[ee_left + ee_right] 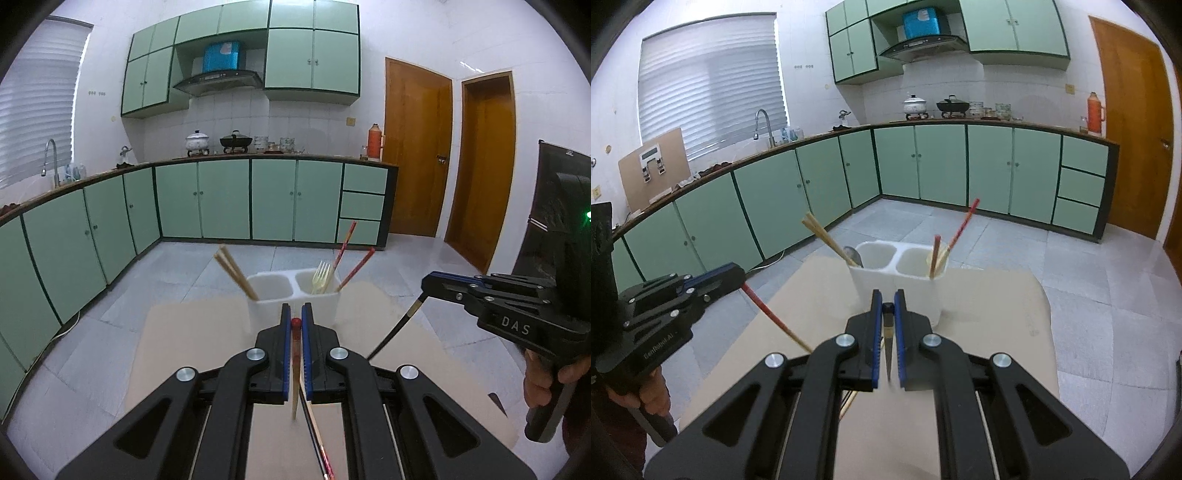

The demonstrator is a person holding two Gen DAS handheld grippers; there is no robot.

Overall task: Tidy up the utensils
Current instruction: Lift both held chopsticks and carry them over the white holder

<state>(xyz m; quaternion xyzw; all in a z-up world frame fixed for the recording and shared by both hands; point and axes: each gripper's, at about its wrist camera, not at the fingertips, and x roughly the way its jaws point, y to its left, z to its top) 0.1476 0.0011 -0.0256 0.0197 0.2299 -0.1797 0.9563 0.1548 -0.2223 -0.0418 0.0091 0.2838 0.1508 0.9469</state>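
A red-topped chopstick is pinched in the left tongs, a black chopstick in the right tongs, before the white holder on the surface.

Black two-finger linkage filling the bottom of the left wrist view: left gripper, with blue ribbed pads on the inner faces of the jaws and round silver screws at four pivots. Same build at the bottom of the right wrist view: right gripper. Seen from the side at middle right, white "DAS" lettering on the black body, a small green light at the right edge. At lower left, faint "GenRobot.AI" lettering, grey pistol handle, dark red sleeve.
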